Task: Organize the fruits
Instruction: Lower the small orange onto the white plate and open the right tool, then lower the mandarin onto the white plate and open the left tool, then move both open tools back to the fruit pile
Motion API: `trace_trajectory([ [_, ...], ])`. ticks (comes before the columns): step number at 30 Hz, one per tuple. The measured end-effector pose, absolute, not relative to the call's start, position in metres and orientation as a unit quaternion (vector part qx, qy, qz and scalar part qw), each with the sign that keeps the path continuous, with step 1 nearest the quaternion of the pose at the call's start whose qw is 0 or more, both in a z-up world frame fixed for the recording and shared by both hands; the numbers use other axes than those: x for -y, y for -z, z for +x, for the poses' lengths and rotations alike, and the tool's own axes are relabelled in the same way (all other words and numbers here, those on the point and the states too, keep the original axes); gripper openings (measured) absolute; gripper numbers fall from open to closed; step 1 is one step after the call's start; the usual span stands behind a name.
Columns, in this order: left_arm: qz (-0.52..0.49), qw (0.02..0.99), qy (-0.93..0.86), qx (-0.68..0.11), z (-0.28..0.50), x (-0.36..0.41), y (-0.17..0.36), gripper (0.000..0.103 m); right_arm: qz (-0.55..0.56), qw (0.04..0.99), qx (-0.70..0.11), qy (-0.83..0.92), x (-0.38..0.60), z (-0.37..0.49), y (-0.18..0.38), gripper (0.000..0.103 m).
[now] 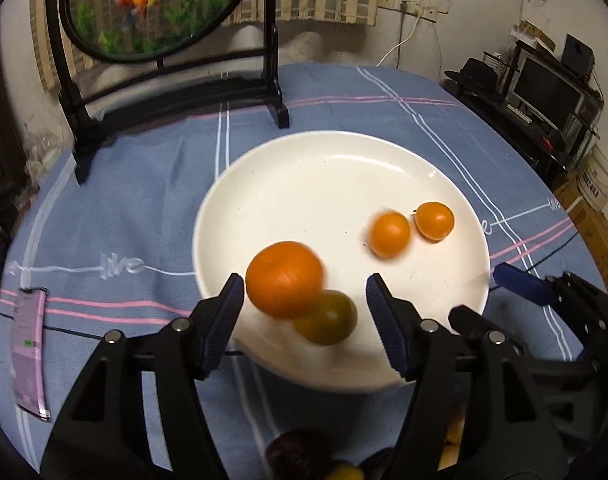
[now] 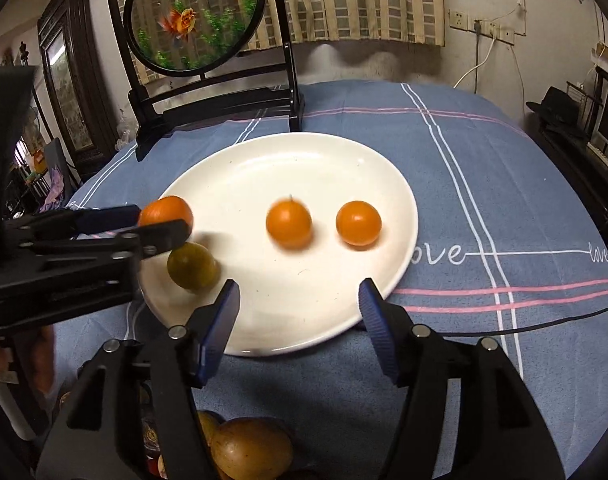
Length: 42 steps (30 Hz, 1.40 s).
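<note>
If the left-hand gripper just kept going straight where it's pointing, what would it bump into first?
Most likely the large orange fruit, which sits between the open left gripper fingers, with the greenish fruit right beside it on the white plate. Depth is hard to judge here.

That white plate (image 2: 240, 168) you've got looks like glazed ceramic, glossy with soft highlights. The orange fruits (image 2: 358, 223) are smooth and a bit shiny, and the green fruit (image 2: 192, 266) is duller. The blue tablecloth (image 2: 444, 160) is matt woven cloth. Your gripper pads (image 1: 224, 320) look like ribbed blue rubber on matt black plastic, with small shiny metal pins.
</note>
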<state>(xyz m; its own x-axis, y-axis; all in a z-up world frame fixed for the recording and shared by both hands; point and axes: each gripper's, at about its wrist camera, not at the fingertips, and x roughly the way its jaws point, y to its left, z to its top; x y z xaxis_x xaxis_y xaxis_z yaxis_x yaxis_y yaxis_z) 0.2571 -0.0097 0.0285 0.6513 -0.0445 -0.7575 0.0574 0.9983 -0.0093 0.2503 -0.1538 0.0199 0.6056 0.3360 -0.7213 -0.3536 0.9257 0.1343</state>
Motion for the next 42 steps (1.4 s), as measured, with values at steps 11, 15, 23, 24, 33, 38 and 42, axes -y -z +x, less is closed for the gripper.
trace_trajectory([
  [11, 0.012, 0.912, 0.028, -0.408, 0.202, -0.009, -0.035, 0.070, -0.022, 0.895, -0.401, -0.195, 0.149, 0.245, -0.019, 0.063],
  [15, 0.002, 0.907, 0.033, -0.420, 0.180, -0.018, -0.023, 0.070, -0.025, 0.897, -0.396, -0.194, 0.148, 0.244, -0.019, 0.063],
  [23, -0.016, 0.898, 0.041, -0.438, 0.179, -0.039, 0.002, 0.070, -0.021, 0.893, -0.407, -0.191, 0.142, 0.246, -0.013, 0.063],
  [24, -0.026, 0.897, 0.044, -0.440, 0.180, -0.042, 0.005, 0.070, -0.024, 0.894, -0.405, -0.190, 0.142, 0.247, -0.012, 0.063],
  [33, -0.030, 0.895, 0.046, -0.442, 0.183, -0.049, 0.019, 0.070, -0.027, 0.891, -0.401, -0.210, 0.143, 0.251, -0.011, 0.063],
  [38, -0.040, 0.889, 0.060, -0.453, 0.186, -0.046, 0.025, 0.070, -0.030, 0.891, -0.399, -0.213, 0.142, 0.251, -0.010, 0.063],
  [42, -0.037, 0.892, 0.054, -0.446, 0.183, -0.043, 0.018, 0.070, -0.030, 0.897, -0.394, -0.200, 0.144, 0.248, -0.015, 0.063],
])
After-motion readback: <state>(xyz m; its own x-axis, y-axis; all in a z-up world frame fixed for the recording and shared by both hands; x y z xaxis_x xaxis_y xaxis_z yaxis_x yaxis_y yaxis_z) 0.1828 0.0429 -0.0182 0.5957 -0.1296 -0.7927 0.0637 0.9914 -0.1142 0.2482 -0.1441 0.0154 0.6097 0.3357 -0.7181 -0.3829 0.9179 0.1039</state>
